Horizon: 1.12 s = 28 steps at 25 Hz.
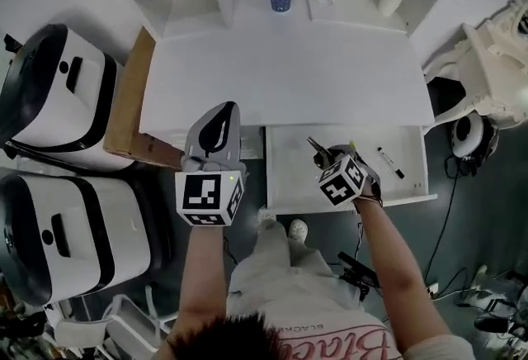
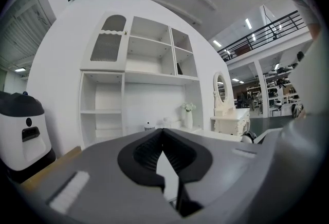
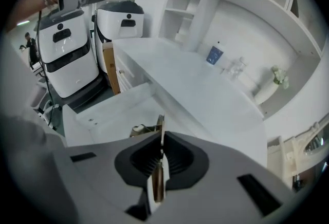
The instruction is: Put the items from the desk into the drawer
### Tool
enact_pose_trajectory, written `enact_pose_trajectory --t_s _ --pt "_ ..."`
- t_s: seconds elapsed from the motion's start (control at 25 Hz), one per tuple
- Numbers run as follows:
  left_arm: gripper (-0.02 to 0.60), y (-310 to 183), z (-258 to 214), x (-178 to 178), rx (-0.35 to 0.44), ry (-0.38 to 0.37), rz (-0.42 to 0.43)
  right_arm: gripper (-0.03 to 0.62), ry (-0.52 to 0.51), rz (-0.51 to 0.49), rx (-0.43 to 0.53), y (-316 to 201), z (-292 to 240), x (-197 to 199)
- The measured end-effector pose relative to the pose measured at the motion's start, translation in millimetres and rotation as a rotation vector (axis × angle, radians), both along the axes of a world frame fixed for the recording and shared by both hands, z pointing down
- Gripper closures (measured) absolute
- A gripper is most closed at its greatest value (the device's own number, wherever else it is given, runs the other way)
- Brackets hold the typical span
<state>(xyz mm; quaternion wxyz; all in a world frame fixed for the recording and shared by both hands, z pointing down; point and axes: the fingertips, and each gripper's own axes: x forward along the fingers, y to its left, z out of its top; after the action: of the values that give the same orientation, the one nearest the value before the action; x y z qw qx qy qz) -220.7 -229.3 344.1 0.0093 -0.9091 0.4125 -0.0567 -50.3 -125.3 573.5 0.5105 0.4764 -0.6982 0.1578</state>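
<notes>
Plainly above the open drawer [image 1: 289, 172] with the right tongs [image 1: 323, 157], clenched edge-on round a slim brown item [image 3: 157, 179]. Drawer floor directly under the tips, then; long axis of the item in line with the tongs, tilted steeply down into the drawer's left half, well left of 1 pen [image 1: 389, 162] lying there. Left tongs [image 1: 223, 111] pinched together on nothing, level, left of the drawer at the desk's [image 1: 289, 78] near edge. Probably only lowering and releasing to come, by the right hand.
</notes>
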Motion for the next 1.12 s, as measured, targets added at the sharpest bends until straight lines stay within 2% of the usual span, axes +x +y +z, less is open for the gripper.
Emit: enact_pose_trajectory --t_s 0.32,0.56,0.72,0.92,1.12 --pt "0.574 -11 25 1 -0.047 -0.027 0.007 0.583 0.076 0.127 -0.028 -20 48 11" --pt "0.574 -21 35 -5 -0.068 -0.048 -0.003 0.583 0.145 0.168 -0.06 -24 75 14" --pt "0.574 -26 37 -10 -0.072 -0.056 -0.006 0.582 0.125 0.175 -0.092 -22 85 7" --pt "0.574 -28 39 -14 -0.073 -0.061 -0.005 0.544 0.076 0.171 -0.198 -14 104 -7" --pt "0.574 -27 46 -25 -0.081 -0.074 -0.016 0.516 0.055 0.167 -0.232 -11 116 -17"
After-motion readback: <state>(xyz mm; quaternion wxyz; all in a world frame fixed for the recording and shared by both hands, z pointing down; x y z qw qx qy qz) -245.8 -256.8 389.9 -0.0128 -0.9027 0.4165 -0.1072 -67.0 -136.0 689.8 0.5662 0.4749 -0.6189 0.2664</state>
